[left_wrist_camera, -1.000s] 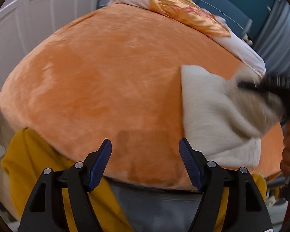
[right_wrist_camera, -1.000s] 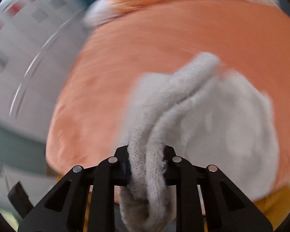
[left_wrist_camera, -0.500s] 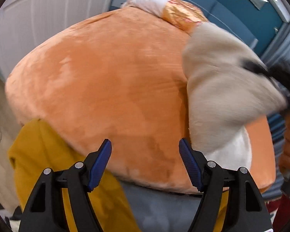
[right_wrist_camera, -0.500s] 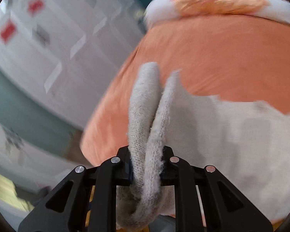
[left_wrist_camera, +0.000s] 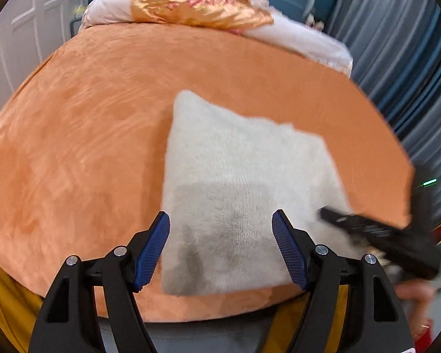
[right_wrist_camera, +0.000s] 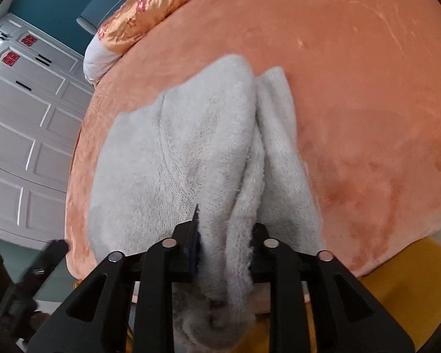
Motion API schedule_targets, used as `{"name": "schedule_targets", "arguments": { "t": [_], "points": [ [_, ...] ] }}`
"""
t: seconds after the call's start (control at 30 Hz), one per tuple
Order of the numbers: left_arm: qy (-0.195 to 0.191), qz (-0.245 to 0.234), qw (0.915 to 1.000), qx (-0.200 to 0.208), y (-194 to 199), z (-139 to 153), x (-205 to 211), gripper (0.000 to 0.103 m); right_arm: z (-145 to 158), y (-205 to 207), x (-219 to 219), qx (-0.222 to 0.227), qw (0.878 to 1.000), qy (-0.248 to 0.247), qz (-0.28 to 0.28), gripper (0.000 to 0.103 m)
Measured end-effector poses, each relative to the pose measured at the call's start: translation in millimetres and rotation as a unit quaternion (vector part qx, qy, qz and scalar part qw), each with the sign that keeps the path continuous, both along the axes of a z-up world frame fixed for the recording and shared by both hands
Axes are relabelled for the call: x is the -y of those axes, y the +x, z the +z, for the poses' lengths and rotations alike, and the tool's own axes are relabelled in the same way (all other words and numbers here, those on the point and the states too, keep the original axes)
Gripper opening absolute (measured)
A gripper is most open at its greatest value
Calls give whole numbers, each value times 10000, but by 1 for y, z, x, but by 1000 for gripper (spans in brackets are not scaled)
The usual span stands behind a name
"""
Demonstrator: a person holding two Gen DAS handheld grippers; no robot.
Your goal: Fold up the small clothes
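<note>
A pale grey fuzzy knit garment (left_wrist_camera: 244,182) lies spread on the orange plush bed cover (left_wrist_camera: 82,135), near its front edge. My left gripper (left_wrist_camera: 220,247) is open and empty, just above the garment's near part. My right gripper (right_wrist_camera: 223,235) is shut on a bunched edge of the same garment (right_wrist_camera: 185,147). It also shows in the left wrist view (left_wrist_camera: 376,232) at the garment's right side.
A gold and white pillow (left_wrist_camera: 197,3) lies at the head of the bed. A mustard sheet (right_wrist_camera: 397,267) hangs below the cover's front edge. White wardrobe doors (right_wrist_camera: 17,123) stand to the left, a grey curtain (left_wrist_camera: 402,44) to the right.
My right gripper swung the garment up off the bed and back down; it now lies spread flat. My left gripper moved right, over the garment.
</note>
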State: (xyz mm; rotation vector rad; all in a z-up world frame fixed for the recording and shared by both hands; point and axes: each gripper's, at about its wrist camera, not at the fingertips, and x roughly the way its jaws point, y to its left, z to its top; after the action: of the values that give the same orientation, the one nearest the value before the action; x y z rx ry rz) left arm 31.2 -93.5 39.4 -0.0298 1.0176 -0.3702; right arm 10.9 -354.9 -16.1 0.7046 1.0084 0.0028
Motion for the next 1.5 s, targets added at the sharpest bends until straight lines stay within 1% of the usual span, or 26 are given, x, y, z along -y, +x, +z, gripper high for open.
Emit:
{"name": "schedule_targets", "arguments": {
  "t": [0.03,0.1,0.13,0.17,0.23,0.3,0.4,0.43,0.47,0.5,0.63,0.67,0.7,0.73,0.83,0.87,0.93,1.0,1.07,1.13,1.17,1.23,1.33,1.37,1.43,1.5],
  "points": [
    [111,-11,9999,-62,3,-8,3,70,6,-9,8,83,9999,-55,-63,27],
    [265,24,9991,-324,8,-24,7,70,19,-21,21,249,9986,-405,-217,28],
    [280,73,9988,-395,9,-30,6,70,27,-25,24,358,9974,-577,-252,31],
    [312,137,9986,-414,8,-34,5,70,33,-24,24,439,9969,-608,-240,39],
    [468,148,9983,-321,5,-39,7,70,33,-14,26,484,9975,-491,-149,49],
    [667,117,9974,-231,3,-39,12,70,26,3,23,402,9982,-442,24,50],
    [707,174,9971,-239,3,-40,12,70,6,29,13,254,9977,-555,284,50],
    [698,196,9970,-257,3,-41,12,70,5,38,7,249,9976,-530,360,43],
    [701,210,9970,-269,2,-41,12,70,5,47,3,283,9969,-583,456,22],
    [705,236,9968,-276,4,-40,11,70,9,53,0,326,9958,-661,535,7],
    [672,305,9968,-297,7,-37,17,70,62,48,-1,1233,9893,-566,537,8],
    [629,319,9971,-281,7,-36,18,71,71,45,1,1418,9872,-539,496,8],
    [611,327,9972,-268,8,-35,18,72,71,46,2,1440,9870,-539,461,8],
    [630,341,9971,-266,9,-35,19,72,64,50,5,1311,9887,-578,433,8],
    [714,339,9965,-287,10,-38,20,72,1,72,7,35,9945,-884,555,8],
    [721,330,9964,-285,10,-39,20,72,-12,67,6,-112,9951,-827,532,9],
    [771,342,9961,-255,9,-40,20,72,-2,52,5,174,9965,-669,472,12],
    [746,361,9961,-289,9,-43,18,73,18,30,4,433,9967,-554,404,14],
    [706,400,9962,-314,10,-45,16,74,37,0,3,665,9954,-583,380,33],
    [708,411,9961,-319,10,-45,17,75,41,-20,1,742,9948,-559,423,40],
    [724,411,9961,-305,9,-45,18,75,40,-33,-4,709,9947,-539,505,40],
    [736,427,9960,-279,8,-45,19,75,33,-44,-9,600,9949,-567,581,40],
    [755,447,9958,-266,6,-47,21,76,7,-45,-25,321,9948,-678,685,40],
    [758,441,9958,-273,6,-47,21,76,0,-42,-28,267,9948,-714,670,31],
    [771,431,9957,-286,5,-47,21,76,2,-46,-27,360,9948,-710,636,15],
    [741,439,9958,-319,4,-45,19,76,25,-54,-22,817,9935,-646,460,12]
  ]
}}
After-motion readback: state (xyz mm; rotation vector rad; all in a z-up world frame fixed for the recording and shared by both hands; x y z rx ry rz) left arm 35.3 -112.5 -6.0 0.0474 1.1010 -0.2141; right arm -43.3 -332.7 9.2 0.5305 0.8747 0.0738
